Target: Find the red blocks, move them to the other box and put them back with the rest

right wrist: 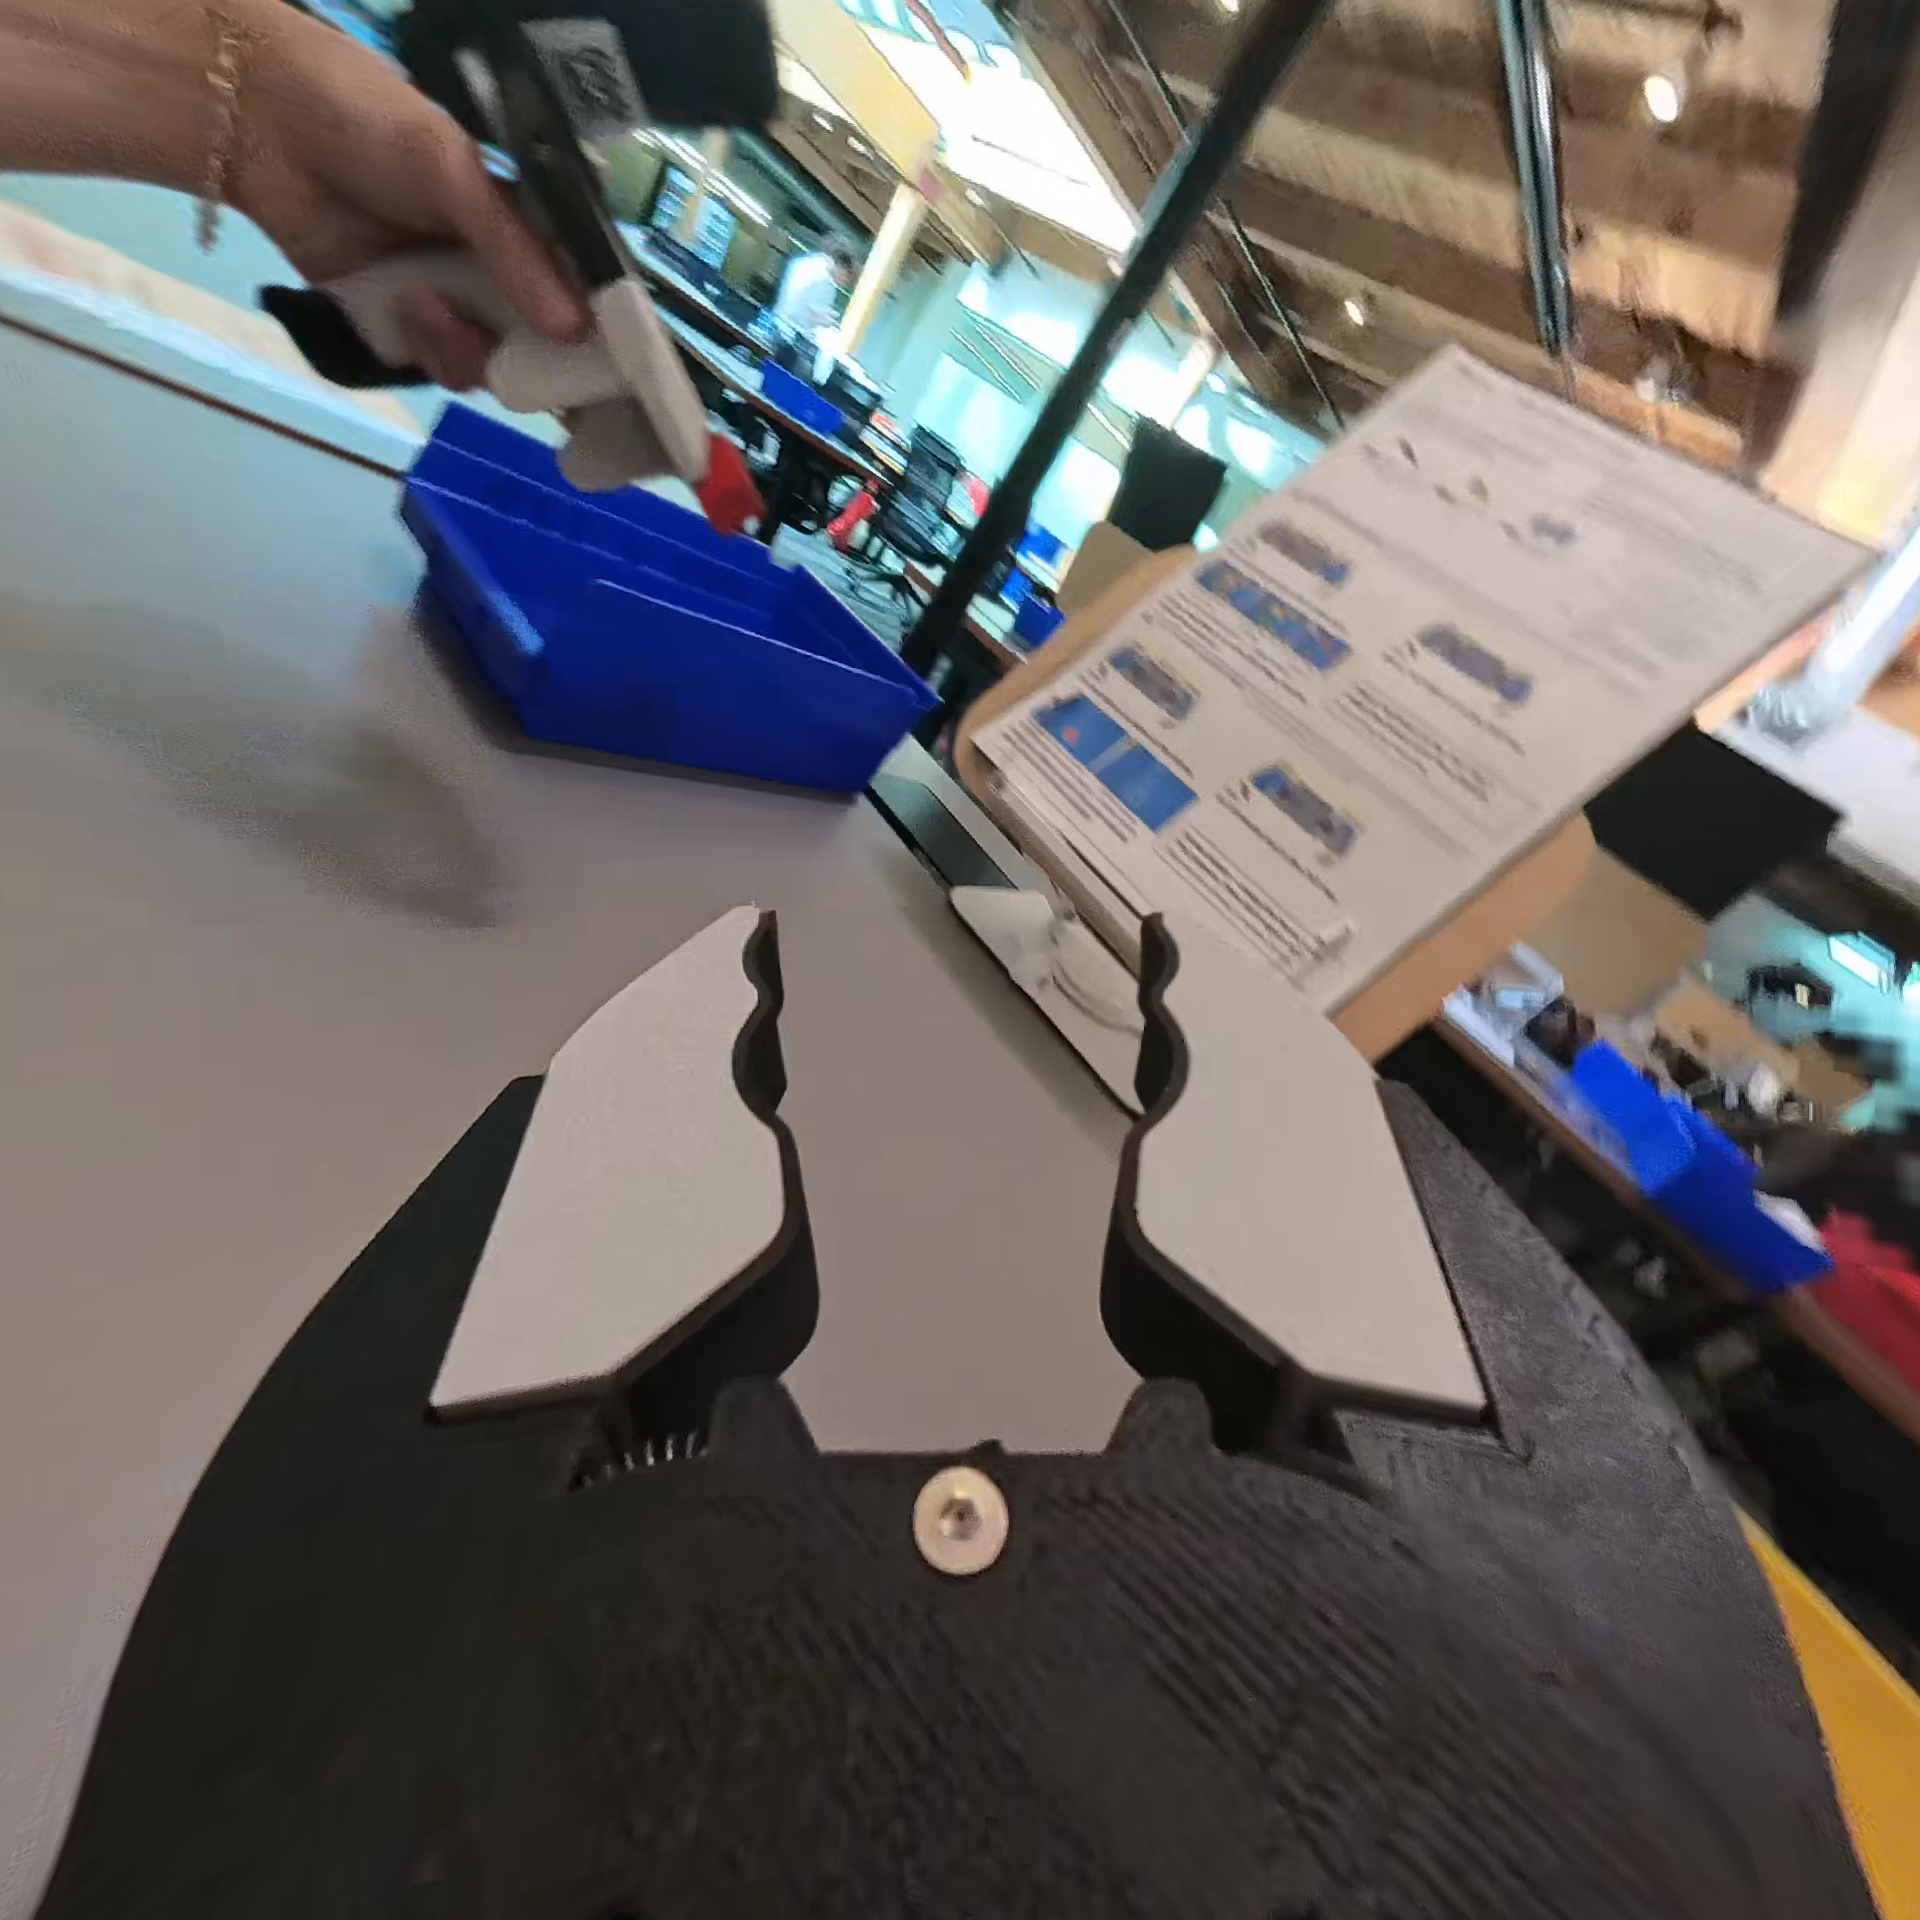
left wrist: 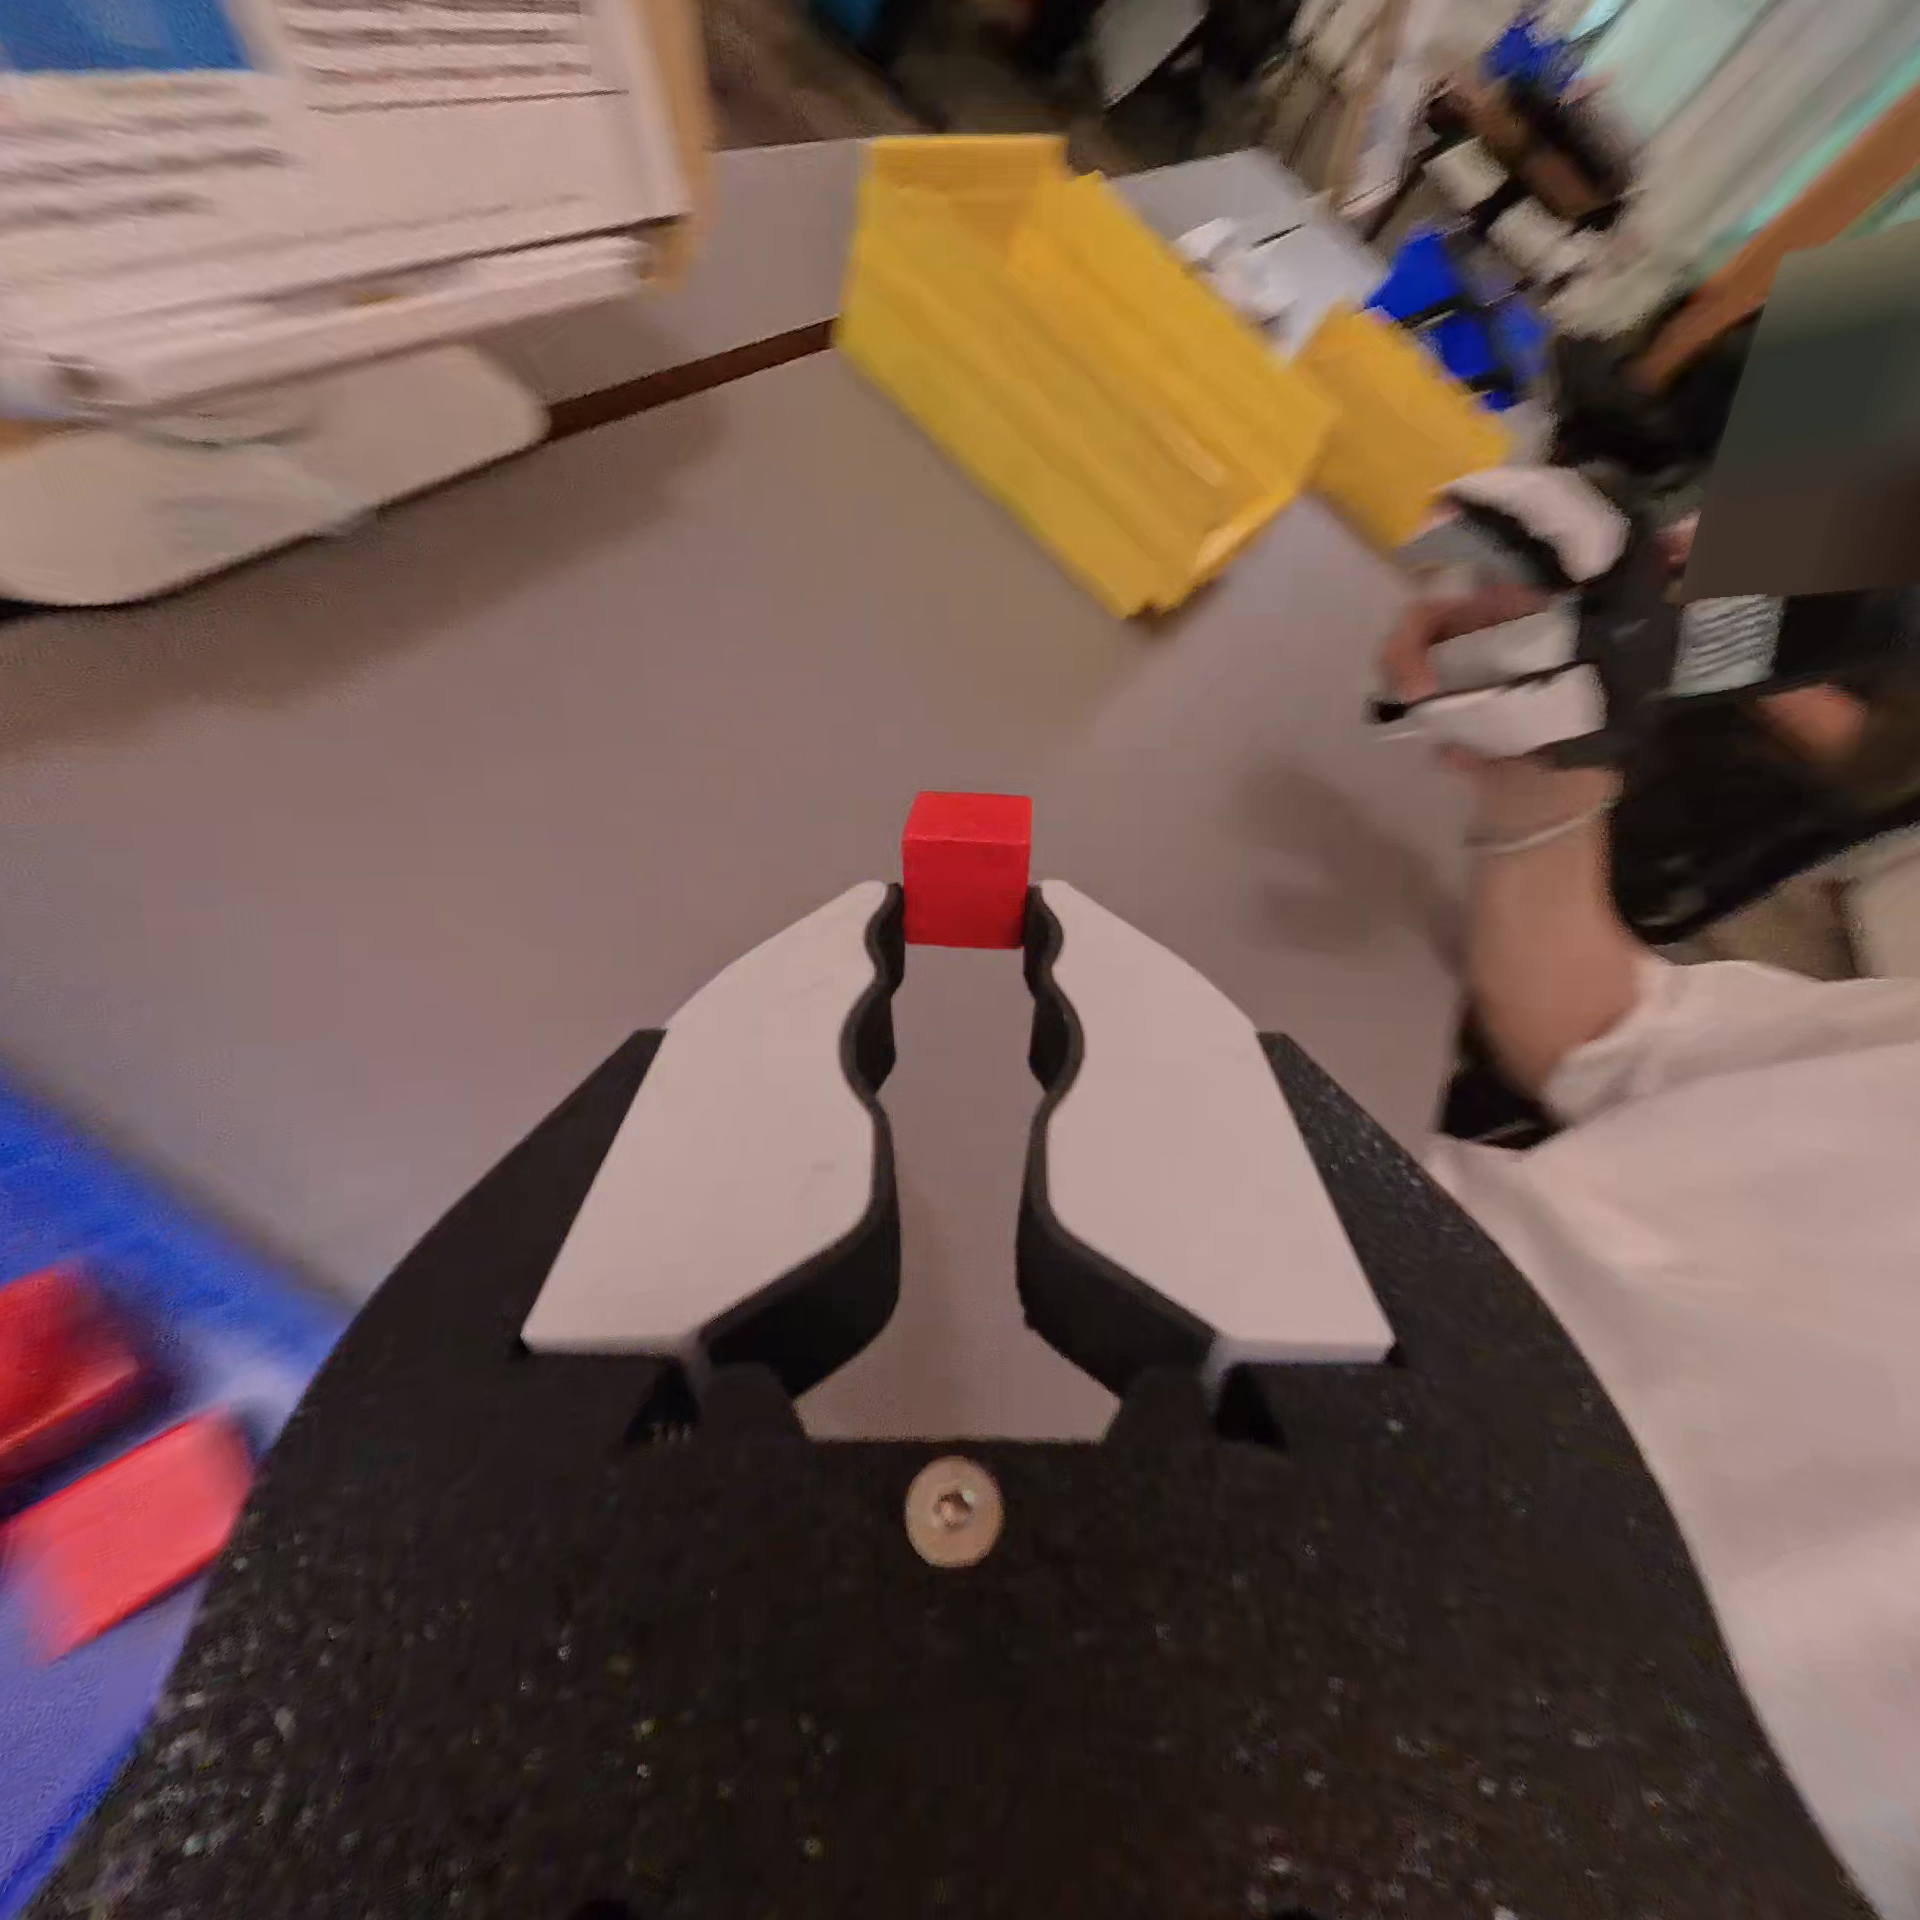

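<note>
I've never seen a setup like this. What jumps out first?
A small red block is pinched at the tips of the left claw, held above the grey table. A bright yellow bin lies beyond it, and the right claw gapes wide with nothing in it.

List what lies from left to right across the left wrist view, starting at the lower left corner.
Blue plastic bin with red blocks → small red cube gripped in the left claw → yellow plastic bin farther back → the person's hand on the right claw.
</note>
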Tool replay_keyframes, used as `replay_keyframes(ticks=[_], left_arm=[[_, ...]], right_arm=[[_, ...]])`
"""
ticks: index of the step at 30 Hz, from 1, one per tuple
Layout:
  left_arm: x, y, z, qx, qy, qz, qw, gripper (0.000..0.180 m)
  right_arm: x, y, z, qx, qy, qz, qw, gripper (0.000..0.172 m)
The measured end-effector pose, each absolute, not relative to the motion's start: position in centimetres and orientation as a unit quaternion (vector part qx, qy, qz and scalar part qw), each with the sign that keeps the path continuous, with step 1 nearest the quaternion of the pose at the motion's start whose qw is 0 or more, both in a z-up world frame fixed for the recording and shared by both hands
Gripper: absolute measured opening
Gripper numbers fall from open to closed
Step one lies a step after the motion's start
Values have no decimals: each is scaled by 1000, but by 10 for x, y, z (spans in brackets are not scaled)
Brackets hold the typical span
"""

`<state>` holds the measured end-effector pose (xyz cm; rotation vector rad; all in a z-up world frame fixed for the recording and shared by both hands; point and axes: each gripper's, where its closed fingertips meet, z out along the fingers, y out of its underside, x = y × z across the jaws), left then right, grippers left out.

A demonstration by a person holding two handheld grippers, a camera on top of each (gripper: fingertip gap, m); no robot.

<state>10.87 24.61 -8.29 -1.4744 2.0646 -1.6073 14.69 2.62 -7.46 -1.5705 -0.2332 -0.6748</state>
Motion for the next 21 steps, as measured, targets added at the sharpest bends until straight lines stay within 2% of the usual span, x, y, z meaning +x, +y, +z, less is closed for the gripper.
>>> replay_keyframes(ticks=[5,9,13,16,19,21], left_arm=[[92,124,-92,-404,652,-634,-99,21],[91,72,-108,-368,640,-649,-183,21],[90,49,-111,-346,624,-663,-227,21],[90,41,-116,-340,628,-659,-236,21],[94,42,-114,-335,613,-673,-241,21],[109,48,-118,-357,599,-685,-209,23]], right_arm=[[102,50,-75,-646,-223,-309,662,58],[94,55,-87,-652,-254,-296,650,58],[93,57,-100,-673,-271,-274,632,46],[95,58,-107,-679,-275,-274,623,22],[101,57,-105,-685,-257,-267,628,22],[125,50,-100,-695,-201,-301,621,22]])
